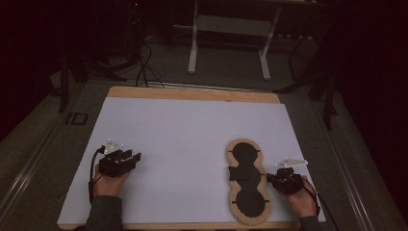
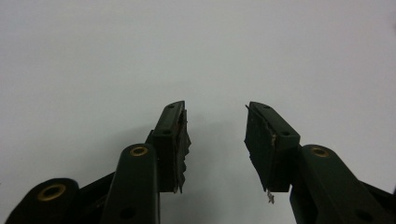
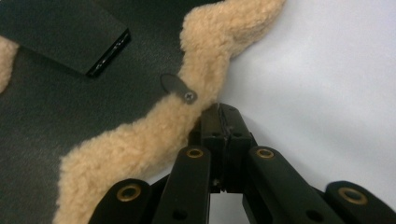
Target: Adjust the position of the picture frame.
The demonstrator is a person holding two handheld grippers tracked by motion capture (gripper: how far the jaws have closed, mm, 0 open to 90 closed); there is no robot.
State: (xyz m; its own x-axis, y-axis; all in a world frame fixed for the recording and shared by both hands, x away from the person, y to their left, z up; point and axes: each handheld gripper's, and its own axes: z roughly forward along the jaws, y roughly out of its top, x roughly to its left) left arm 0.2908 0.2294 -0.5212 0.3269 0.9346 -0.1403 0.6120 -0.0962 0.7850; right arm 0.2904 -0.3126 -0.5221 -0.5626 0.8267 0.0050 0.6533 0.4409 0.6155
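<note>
Resting on the white board (image 1: 183, 139), the left gripper (image 2: 215, 140) stands open with nothing between its jaws. The right gripper (image 3: 223, 114) is clenched shut, tips touching the fleece edge (image 3: 154, 130) of the dark pad (image 1: 248, 185).

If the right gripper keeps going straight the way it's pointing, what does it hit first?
The right gripper, jaws shut, already has its tips at the tan fleece edge of the black figure-eight pad, so the fleece comes first; actual contact is unclear.

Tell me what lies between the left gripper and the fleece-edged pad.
Nothing: in the high view, bare white board separates the left gripper from the pad.
</note>
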